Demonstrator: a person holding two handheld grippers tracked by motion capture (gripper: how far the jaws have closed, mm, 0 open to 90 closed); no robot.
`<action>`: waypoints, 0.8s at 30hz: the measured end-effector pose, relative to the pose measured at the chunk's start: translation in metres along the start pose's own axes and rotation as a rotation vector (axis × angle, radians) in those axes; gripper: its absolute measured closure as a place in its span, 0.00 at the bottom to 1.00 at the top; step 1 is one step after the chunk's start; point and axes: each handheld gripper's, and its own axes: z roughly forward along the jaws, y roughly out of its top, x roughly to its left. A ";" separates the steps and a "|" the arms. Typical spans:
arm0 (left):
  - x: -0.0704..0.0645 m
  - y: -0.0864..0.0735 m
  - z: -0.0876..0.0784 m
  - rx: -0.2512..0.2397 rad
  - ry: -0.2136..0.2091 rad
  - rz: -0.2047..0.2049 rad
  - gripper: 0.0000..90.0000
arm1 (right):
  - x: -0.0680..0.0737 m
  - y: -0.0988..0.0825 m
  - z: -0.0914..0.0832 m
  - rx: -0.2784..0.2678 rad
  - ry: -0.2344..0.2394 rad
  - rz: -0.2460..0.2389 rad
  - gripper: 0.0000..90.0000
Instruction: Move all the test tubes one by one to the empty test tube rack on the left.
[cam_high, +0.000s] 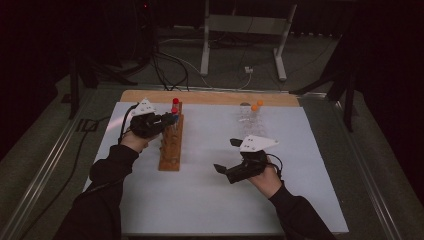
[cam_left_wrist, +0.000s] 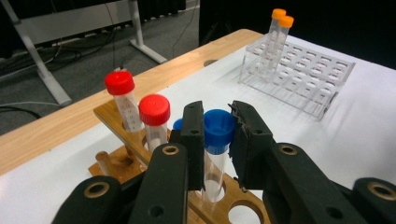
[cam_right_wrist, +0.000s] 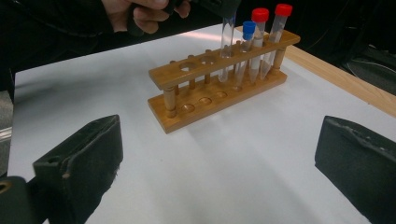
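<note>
My left gripper (cam_left_wrist: 218, 114) is shut on the blue cap of a clear tube (cam_left_wrist: 215, 140). The tube's lower part stands in a hole of the wooden rack (cam_left_wrist: 116, 161). In the right gripper view that tube (cam_right_wrist: 227, 37) passes through the top plank of the rack (cam_right_wrist: 219, 88), next to another blue-capped tube (cam_right_wrist: 247, 32) and two red-capped tubes (cam_right_wrist: 260, 18). In the high view the left gripper (cam_high: 167, 119) sits at the rack's far end (cam_high: 170, 150). My right gripper (cam_high: 227, 156) hovers open over the white mat, with nothing between its jaws (cam_right_wrist: 219, 154).
A clear plastic rack (cam_left_wrist: 299, 70) with two orange-capped tubes (cam_left_wrist: 280, 18) stands at the back right of the mat (cam_high: 250, 120). The wooden table edge (cam_high: 210, 96) runs behind it. Several holes of the wooden rack nearer me are free.
</note>
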 end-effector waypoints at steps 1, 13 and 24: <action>0.000 -0.001 0.001 0.001 -0.001 -0.003 0.86 | 0.000 0.000 0.000 0.001 -0.001 -0.001 0.01; -0.001 -0.015 0.009 0.037 -0.006 -0.018 0.86 | -0.001 -0.001 -0.001 0.002 -0.003 0.001 0.01; -0.002 -0.018 0.006 0.007 -0.058 -0.015 0.69 | -0.003 0.000 -0.003 -0.006 -0.008 -0.002 0.01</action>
